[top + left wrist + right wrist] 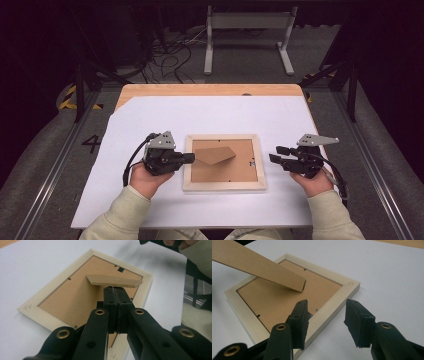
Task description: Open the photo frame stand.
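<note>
A pale wooden picture frame (225,186) lies face down on the white sheet, its brown backing board up. Its brown cardboard stand (215,155) is tilted up off the backing, hinged end toward the right. My left gripper (189,158) is shut, and its tips meet the stand's raised left end. In the left gripper view the closed jaws (115,288) touch the underside of the stand (115,281), above the frame (32,312). My right gripper (274,154) is open just right of the frame, holding nothing. Its jaws (327,303) point at the frame's rim (332,305), with the stand (257,262) beyond.
The white sheet (210,115) covers most of a wooden table (210,90), whose far edge shows bare wood. Beyond the table, a metal stand (247,35) and loose cables (170,55) sit on the dark floor. Rails run along both sides of the table.
</note>
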`<state>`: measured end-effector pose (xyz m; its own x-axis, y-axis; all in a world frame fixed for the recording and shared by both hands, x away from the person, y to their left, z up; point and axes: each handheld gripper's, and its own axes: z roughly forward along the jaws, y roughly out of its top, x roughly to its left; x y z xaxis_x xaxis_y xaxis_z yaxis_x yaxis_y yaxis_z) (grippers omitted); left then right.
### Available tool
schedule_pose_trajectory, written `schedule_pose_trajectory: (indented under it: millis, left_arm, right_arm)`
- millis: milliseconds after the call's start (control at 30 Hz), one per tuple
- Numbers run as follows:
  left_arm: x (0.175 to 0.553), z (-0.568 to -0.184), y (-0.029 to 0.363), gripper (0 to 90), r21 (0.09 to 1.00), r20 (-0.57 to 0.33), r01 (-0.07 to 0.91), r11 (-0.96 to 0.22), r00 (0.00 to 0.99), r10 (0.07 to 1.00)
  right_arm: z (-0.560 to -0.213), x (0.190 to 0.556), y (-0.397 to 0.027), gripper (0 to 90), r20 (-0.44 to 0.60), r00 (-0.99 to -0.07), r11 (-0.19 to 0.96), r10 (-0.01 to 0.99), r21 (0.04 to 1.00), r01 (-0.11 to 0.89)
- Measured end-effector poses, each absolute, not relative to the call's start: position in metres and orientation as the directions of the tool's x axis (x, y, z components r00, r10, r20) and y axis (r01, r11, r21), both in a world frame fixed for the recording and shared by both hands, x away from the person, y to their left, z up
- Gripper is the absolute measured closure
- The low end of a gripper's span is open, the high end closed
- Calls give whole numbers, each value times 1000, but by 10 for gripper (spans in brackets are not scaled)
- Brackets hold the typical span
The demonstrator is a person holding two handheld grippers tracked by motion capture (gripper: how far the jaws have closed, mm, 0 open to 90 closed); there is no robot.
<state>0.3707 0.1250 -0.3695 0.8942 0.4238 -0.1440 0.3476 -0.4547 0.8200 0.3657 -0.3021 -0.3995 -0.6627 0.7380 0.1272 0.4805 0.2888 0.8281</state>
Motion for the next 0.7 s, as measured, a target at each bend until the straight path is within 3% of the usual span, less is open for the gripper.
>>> schedule_pose_trajectory:
  millis: [700]
  left_arm:
    - [384, -354, 100, 867, 857, -137, 344, -384, 870, 473]
  right_arm:
    - [-400, 366, -303, 534, 128, -661, 288, 739, 827, 483]
